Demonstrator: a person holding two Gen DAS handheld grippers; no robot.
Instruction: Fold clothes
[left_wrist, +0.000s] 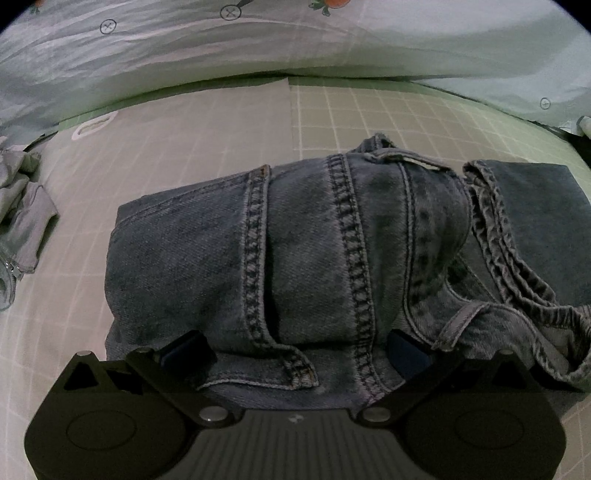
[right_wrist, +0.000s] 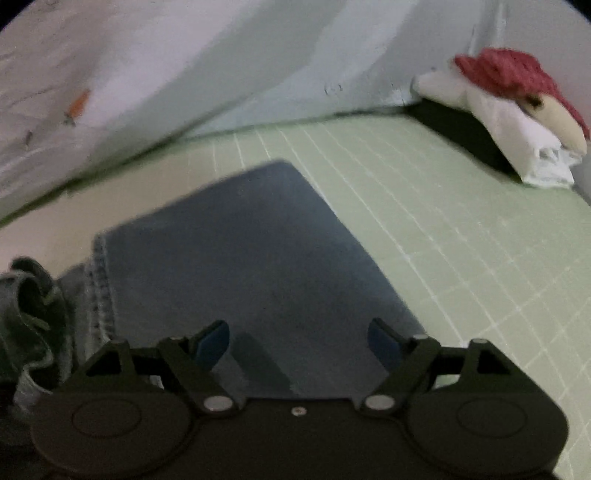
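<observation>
On the checked bed sheet lies a pair of folded jeans, a thick bundle with stitched seams running across its top. The left gripper sits low against the near edge of this bundle, its two blue pads spread wide with the denim fold between them; whether the pads actually press the cloth I cannot tell, since the fabric bulges over both fingertips. A flat jean leg with a puckered hem lies beside the bundle on its right side. At the left edge of this view a crumpled grey garment with a zipper rests apart from the jeans. A pale quilt printed with small carrots and round marks is heaped along the far side.

From the right wrist view, somewhat blurred, the right gripper hangs just over the flat denim panel, its blue pads standing wide apart with nothing gripped. Far off to the right, a soft toy in white with a red knitted cap lies on the sheet.
</observation>
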